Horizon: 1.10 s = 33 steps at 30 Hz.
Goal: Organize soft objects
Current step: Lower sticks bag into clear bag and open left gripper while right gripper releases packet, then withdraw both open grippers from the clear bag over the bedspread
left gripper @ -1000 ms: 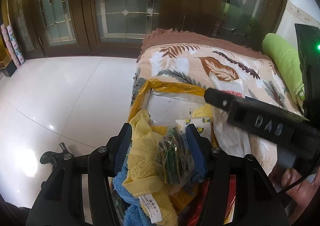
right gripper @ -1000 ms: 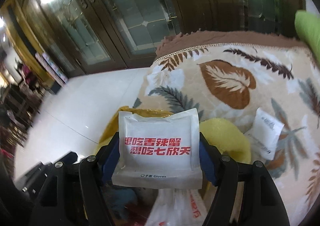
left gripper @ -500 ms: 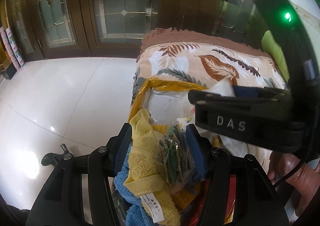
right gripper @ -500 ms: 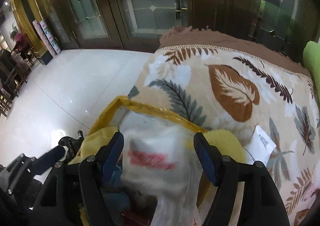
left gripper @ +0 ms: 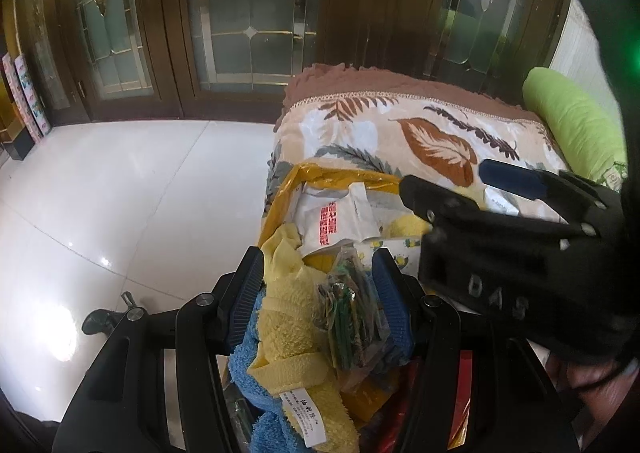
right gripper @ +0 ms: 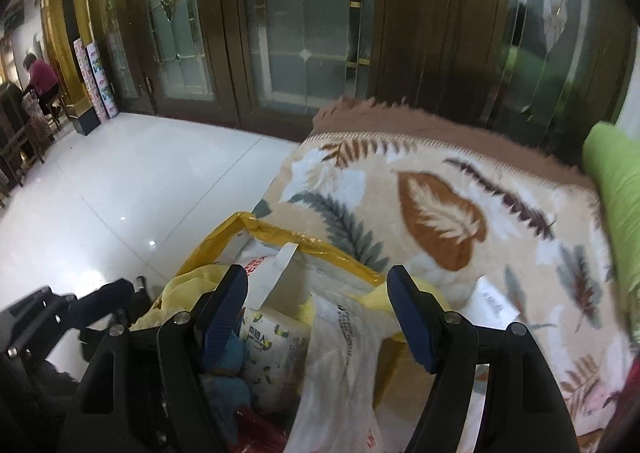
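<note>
A yellow bag (left gripper: 340, 175) (right gripper: 304, 239) stands open at the near edge of a leaf-patterned blanket. A white packet with red print (left gripper: 336, 221) (right gripper: 260, 265) lies inside it near the far rim. My left gripper (left gripper: 320, 285) is shut on a yellow towel (left gripper: 292, 317) and a clear packet of green items (left gripper: 352, 317) at the bag's near side. My right gripper (right gripper: 316, 301) is open and empty above the bag; its body shows in the left wrist view (left gripper: 500, 237). A lemon-print tissue pack (right gripper: 272, 349) and a white plastic bag (right gripper: 344, 357) lie under it.
The leaf blanket (right gripper: 440, 213) covers a bed or sofa to the right, with a green pillow (right gripper: 616, 189) at its far right and a small white packet (right gripper: 494, 301) lying on it. White tiled floor (left gripper: 120, 193) lies left. Wooden glass doors (left gripper: 248, 13) stand behind.
My right gripper opened and let the white red-print packet drop into the yellow bag, then drew back to the right. My left gripper kept its hold.
</note>
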Each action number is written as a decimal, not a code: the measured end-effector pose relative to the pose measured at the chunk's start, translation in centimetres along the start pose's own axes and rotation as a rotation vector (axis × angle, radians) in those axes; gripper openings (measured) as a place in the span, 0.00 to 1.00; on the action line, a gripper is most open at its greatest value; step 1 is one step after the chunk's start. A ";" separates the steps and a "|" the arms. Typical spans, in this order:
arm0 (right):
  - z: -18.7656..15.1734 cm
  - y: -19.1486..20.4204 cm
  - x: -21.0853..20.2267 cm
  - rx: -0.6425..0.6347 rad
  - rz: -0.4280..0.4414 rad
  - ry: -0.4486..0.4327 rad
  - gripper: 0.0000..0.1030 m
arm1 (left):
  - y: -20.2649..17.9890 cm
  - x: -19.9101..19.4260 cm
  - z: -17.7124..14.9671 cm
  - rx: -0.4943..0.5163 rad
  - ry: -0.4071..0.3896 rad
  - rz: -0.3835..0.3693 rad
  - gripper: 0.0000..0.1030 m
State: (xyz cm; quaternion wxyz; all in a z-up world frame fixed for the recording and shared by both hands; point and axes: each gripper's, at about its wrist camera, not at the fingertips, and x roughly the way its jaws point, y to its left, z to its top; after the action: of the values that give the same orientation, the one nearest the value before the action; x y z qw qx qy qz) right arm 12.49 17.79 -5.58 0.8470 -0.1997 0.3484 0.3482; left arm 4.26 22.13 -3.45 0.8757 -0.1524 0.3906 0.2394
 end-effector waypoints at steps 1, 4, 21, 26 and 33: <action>-0.2 0.2 -0.4 -0.004 -0.022 -0.015 0.71 | 0.0 -0.1 0.1 -0.001 -0.006 0.002 0.55; -0.9 -0.2 -1.4 0.047 -0.044 -0.046 0.72 | -0.4 -0.6 0.1 0.005 -0.018 0.008 0.55; -4.5 -3.4 -6.4 0.217 -0.132 -0.160 0.72 | -2.2 -3.0 -0.9 0.032 -0.063 0.001 0.55; -5.4 -3.8 -8.1 0.211 -0.167 -0.191 0.72 | -3.2 -4.3 -1.4 0.048 -0.083 0.000 0.55; -6.2 -4.5 -10.7 0.195 -0.223 -0.242 0.76 | -4.7 -5.8 -1.5 0.068 -0.106 -0.001 0.55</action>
State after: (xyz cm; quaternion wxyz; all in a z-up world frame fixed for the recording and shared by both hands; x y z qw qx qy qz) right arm 7.50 6.30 -1.56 0.9314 -0.1108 0.2518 0.2382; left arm 2.45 15.78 0.34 0.9000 -0.1099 0.3515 0.2332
